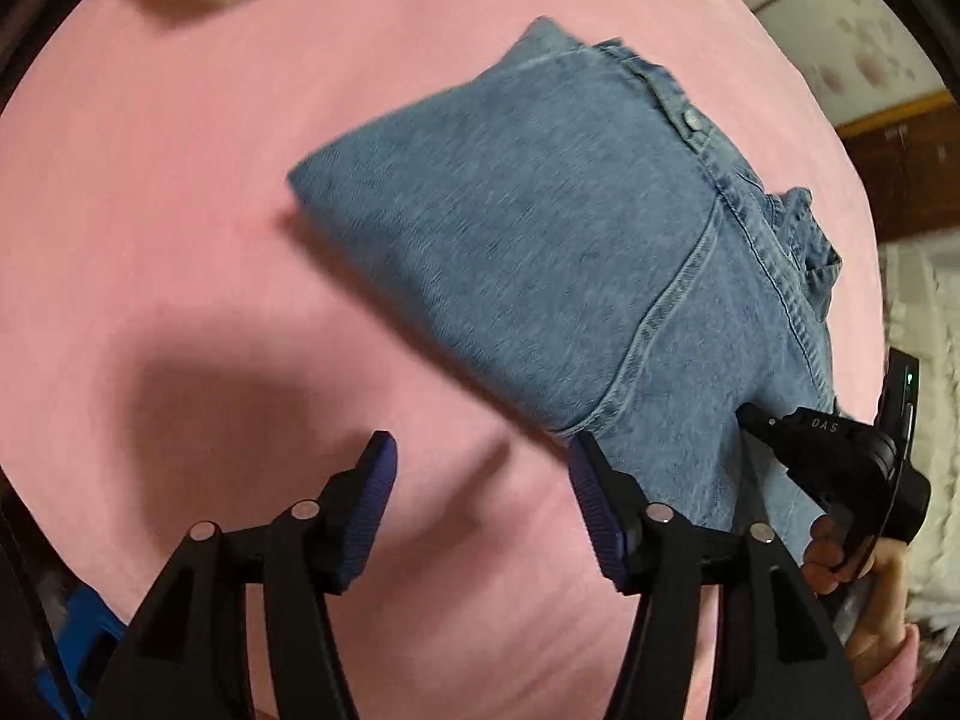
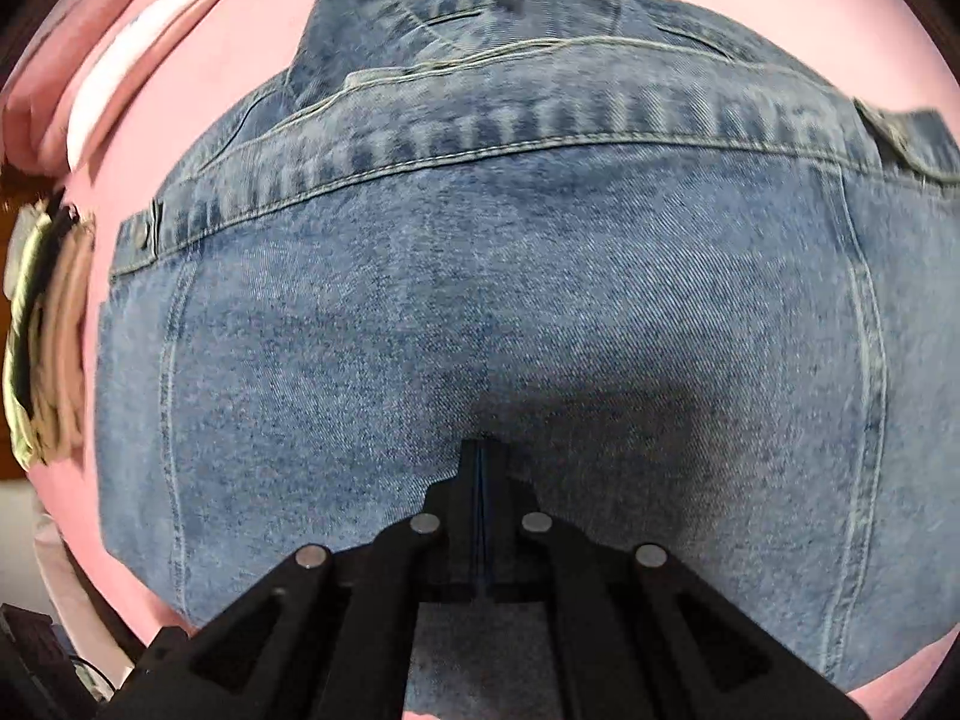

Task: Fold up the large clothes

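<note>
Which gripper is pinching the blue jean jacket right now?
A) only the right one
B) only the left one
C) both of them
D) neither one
A: the right gripper has its fingers closed together against the denim jacket, while the left gripper has its fingers spread wide apart with only the pink sheet showing between them.

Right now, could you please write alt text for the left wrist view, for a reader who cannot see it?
A folded blue denim jacket lies on a pink bedsheet. The open left gripper hovers empty over the sheet beside the jacket's near edge. At lower right, the right gripper touches the denim, its fingertips hidden.
</note>
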